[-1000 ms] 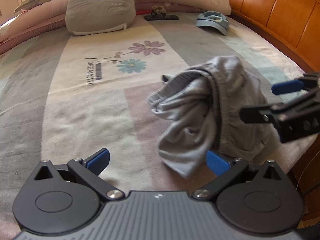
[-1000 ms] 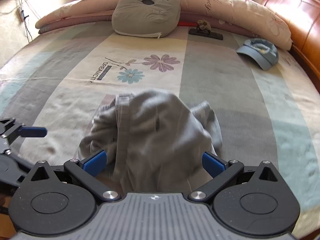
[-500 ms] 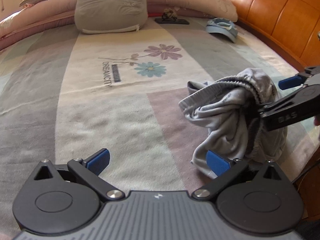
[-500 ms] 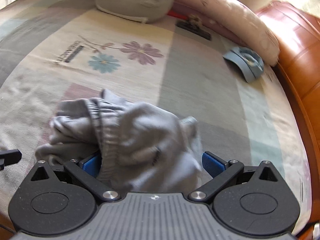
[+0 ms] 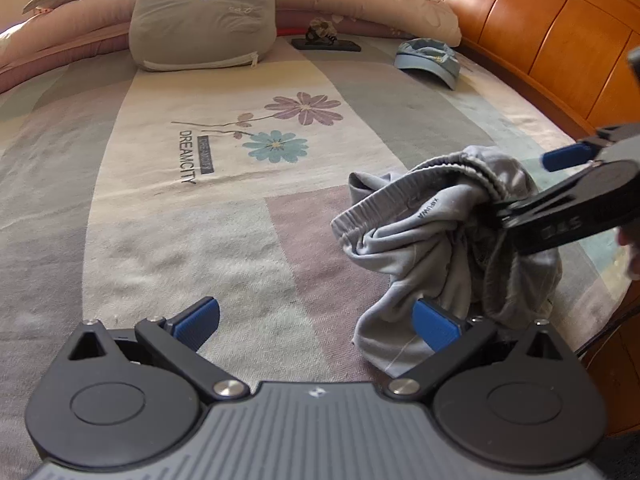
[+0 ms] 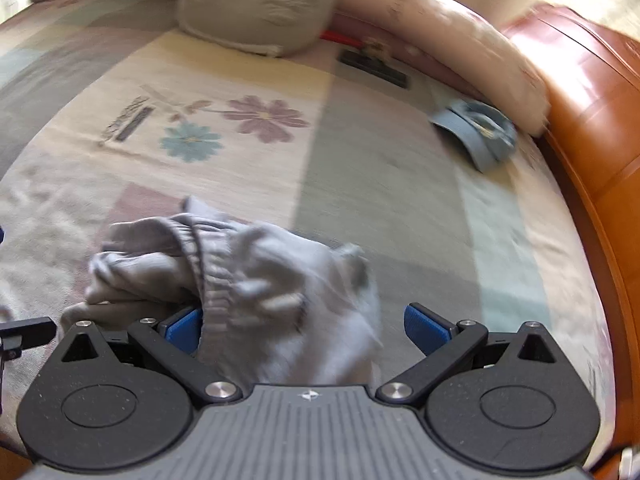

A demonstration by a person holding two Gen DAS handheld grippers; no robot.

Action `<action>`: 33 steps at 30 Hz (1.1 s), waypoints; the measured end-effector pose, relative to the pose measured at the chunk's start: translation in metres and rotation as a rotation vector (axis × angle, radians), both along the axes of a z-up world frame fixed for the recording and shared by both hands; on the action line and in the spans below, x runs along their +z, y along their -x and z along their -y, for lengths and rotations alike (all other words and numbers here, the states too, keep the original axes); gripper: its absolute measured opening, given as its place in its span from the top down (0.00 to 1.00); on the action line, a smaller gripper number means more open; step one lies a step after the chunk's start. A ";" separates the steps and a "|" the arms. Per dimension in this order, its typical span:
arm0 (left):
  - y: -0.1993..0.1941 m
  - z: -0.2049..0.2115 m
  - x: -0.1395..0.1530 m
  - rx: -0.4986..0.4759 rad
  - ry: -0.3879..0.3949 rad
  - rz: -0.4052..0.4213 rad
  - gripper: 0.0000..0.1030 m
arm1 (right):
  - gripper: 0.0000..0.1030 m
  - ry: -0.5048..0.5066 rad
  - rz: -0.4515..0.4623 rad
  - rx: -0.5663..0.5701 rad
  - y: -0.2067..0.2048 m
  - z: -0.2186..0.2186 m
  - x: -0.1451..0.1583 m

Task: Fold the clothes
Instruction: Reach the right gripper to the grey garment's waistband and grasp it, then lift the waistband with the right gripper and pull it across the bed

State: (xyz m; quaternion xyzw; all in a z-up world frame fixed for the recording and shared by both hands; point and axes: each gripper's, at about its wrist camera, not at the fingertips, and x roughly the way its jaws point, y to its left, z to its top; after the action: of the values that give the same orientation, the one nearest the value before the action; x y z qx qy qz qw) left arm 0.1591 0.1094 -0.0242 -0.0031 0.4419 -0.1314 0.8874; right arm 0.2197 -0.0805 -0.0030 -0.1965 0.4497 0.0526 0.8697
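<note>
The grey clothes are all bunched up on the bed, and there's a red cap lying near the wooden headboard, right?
Nearly. The cap is blue, not red; the left wrist view shows it clearly. The rest holds: the grey clothes are bunched up on the bed, and the cap lies near the wooden headboard.

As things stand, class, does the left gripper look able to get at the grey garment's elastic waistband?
Probably yes. The left gripper is open with bare bedspread ahead, and the waistband lies exposed up front. The right gripper reaches into the grey garment only from the far side.
</note>
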 end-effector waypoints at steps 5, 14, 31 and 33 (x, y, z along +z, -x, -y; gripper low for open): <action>0.005 -0.002 0.003 0.039 -0.034 -0.005 0.01 | 0.00 0.028 0.026 0.000 -0.005 0.014 -0.004; 0.006 0.025 0.013 0.135 -0.053 0.026 0.01 | 0.05 -0.046 0.051 0.055 -0.001 0.076 0.009; 0.014 0.033 0.008 0.113 -0.055 0.008 0.01 | 0.51 0.175 0.153 0.549 0.022 0.002 0.004; 0.015 0.032 0.008 0.104 -0.050 0.009 0.01 | 0.83 0.205 0.133 0.563 0.022 0.001 0.003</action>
State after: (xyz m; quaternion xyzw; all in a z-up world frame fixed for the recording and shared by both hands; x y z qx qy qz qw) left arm 0.1441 0.0778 -0.0161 -0.0036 0.4402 -0.0740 0.8948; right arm 0.1974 -0.0816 0.0000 -0.4029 0.3228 0.2329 0.8241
